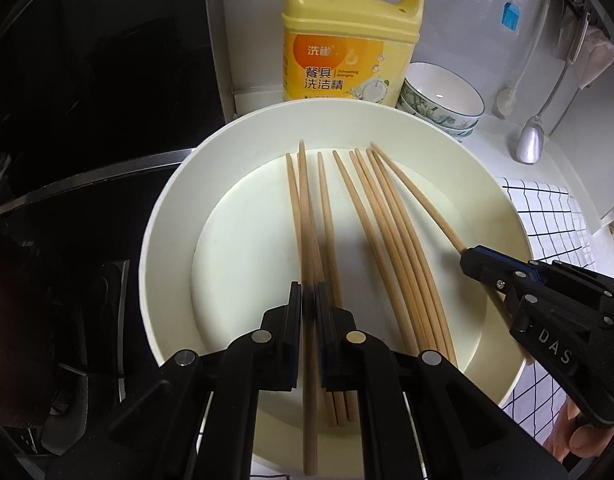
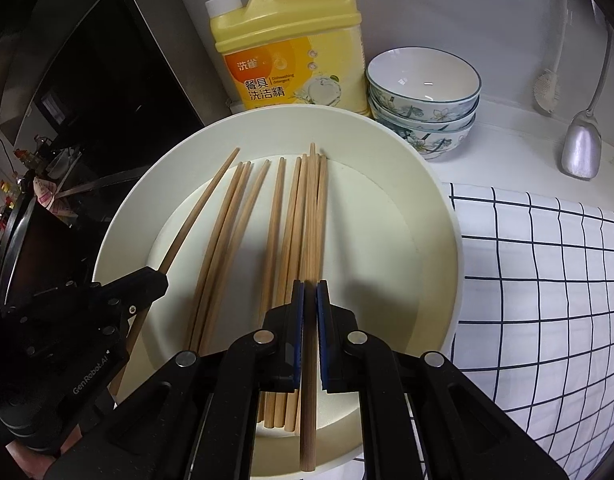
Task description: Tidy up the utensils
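A cream round plate [image 1: 167,216] stands on the white counter, and many wooden chopsticks [image 1: 387,232] lie in it, side by side, with their thin ends toward the wall.

The left gripper [image 1: 308,292] points down into the plate. Its two fingers are closed on one chopstick [image 1: 305,208]. This stick passes straight between the blue pads; its far end reaches toward the far rim of the plate and its near end comes out below the fingers, over the near rim. Two or three other sticks lie just beside it on its right, under the right finger, and they are not between the pads.

The right gripper [image 2: 310,292] is also clamped on a single chopstick [image 2: 311,216]. In the right wrist view this stick runs up between the pads, beside a tight group of sticks on its left, and its near end passes over the near rim of the plate. In the left wrist view the same gripper comes in from the right and its stick is the outermost one, slanted over the plate.

Behind the plate stands a yellow detergent bottle [image 1: 347,40] and a stack of flowered bowls [image 2: 425,96]. A checked cloth [image 2: 547,272] lies to the right of the plate, and a metal spoon [image 2: 583,148] hangs by the wall.
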The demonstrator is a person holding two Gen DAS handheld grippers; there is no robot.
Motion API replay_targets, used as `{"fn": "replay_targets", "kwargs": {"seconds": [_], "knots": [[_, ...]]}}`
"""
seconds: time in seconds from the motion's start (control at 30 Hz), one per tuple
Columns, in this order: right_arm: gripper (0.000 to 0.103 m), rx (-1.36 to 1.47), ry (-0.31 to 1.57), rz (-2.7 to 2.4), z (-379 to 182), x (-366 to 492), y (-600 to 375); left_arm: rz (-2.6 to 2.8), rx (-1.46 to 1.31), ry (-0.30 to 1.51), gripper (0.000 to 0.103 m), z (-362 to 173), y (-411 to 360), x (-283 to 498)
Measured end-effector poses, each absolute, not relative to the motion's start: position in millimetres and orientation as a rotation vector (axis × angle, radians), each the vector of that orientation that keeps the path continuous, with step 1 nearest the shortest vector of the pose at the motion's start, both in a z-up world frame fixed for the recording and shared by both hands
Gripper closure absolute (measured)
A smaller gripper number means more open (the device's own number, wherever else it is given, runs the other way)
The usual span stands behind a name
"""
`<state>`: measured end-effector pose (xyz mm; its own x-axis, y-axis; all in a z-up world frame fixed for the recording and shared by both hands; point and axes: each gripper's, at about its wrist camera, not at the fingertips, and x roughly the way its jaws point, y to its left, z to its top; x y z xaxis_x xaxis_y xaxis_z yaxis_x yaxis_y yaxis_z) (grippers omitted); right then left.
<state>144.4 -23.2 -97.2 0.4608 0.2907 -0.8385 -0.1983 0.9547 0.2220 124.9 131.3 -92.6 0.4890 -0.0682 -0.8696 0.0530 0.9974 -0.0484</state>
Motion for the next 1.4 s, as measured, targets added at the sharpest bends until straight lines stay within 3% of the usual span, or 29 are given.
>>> {"fn": "replay_targets", "kwargs": {"seconds": [0.07, 0.13, 0.33, 0.53, 0.83, 1.4], "knots": [[0.089, 0.088, 1.033, 0.285, -92.6, 142.7, -25.4, -0.057, -0.013, 1.049, 0.086, -88.2, 134.2, 121.6], [0.081, 0.092, 1.018, 0.279, -87.3, 139.7, -29.8, -0.028, -0.018, 1.035, 0.042, -82.8, 138.6, 117.9], [0.068, 0.120, 0.987, 0.259, -75.0, 126.7, -43.2, 0.035, -0.016, 0.998, 0.023, -62.9, 151.4, 102.5], [0.056, 0.133, 0.992, 0.247, -70.9, 116.3, -45.6, 0.056, -0.033, 0.992, 0.013, -47.8, 156.3, 89.1], [0.043, 0.101, 0.996, 0.245, -59.7, 98.6, -35.7, 0.067, -0.039, 0.986, 0.010, -31.6, 151.7, 75.6], [0.036, 0.074, 0.998, 0.228, -41.2, 83.4, -32.4, 0.077, -0.051, 0.952, 0.009, -4.4, 147.4, 60.5]]}}
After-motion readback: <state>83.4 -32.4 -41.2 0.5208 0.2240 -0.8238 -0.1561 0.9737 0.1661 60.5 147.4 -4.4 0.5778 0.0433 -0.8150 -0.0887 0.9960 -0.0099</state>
